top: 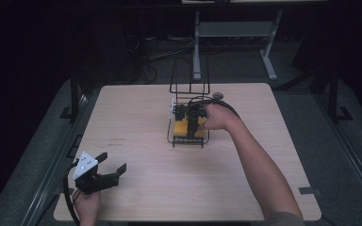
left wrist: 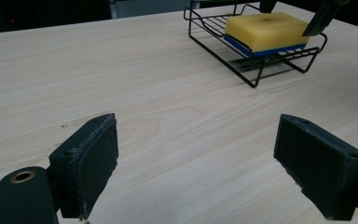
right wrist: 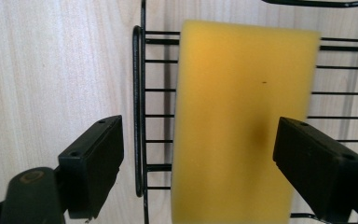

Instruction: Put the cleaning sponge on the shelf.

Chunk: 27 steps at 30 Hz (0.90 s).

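Yellow sponge (right wrist: 240, 126) lies flat in the wire rack (right wrist: 140, 116); your right gripper (right wrist: 198, 172) hovers released, straddling it to grasp, while your left gripper (left wrist: 198, 168) waits released over the near tabletop (left wrist: 168, 116).

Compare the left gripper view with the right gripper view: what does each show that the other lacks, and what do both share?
Left gripper view alone: the sponge's blue underside, the rack's feet, and the right claw's tips at the sponge. Right gripper view alone: the sponge's top from straight above, between that claw's open jaws. Both: yellow sponge lying in the black wire rack on the wooden table.
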Available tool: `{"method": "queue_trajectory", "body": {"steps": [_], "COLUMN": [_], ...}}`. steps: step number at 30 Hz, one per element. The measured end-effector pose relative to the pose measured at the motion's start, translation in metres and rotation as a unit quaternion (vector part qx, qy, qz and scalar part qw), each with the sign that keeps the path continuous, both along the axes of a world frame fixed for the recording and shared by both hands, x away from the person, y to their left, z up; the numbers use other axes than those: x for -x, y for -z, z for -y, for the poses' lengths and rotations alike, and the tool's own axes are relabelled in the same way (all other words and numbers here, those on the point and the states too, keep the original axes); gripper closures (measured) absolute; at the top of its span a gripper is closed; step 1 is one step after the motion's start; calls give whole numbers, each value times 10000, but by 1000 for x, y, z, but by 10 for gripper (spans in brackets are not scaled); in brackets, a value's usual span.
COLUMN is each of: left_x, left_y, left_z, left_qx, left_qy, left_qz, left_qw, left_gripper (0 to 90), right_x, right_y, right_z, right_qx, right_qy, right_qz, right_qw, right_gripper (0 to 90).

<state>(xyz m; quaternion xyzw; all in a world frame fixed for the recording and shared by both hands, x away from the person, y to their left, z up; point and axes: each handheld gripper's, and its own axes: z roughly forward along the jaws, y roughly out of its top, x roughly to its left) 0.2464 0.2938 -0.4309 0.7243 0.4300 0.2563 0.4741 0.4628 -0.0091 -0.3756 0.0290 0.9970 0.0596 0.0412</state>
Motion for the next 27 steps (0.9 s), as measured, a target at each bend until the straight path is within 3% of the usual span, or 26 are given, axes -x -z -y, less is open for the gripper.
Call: {"method": "queue_trajectory", "body": {"steps": [15, 27], "left_x": [0, 0], "left_y": [0, 1], "left_z": [0, 0], "left_qx": [42, 43], "left_qy": [9, 7], "left_qz": [0, 1], "left_qw": [10000, 10000], "left_gripper": [130, 129], "right_x": [15, 26], "right_y": [3, 2], "right_z": [-3, -8], "right_qx": [-16, 11], "right_qy": [-97, -256], "right_qz": [-53, 42], "right_qw": [9999, 9997], "right_gripper": [165, 165]}}
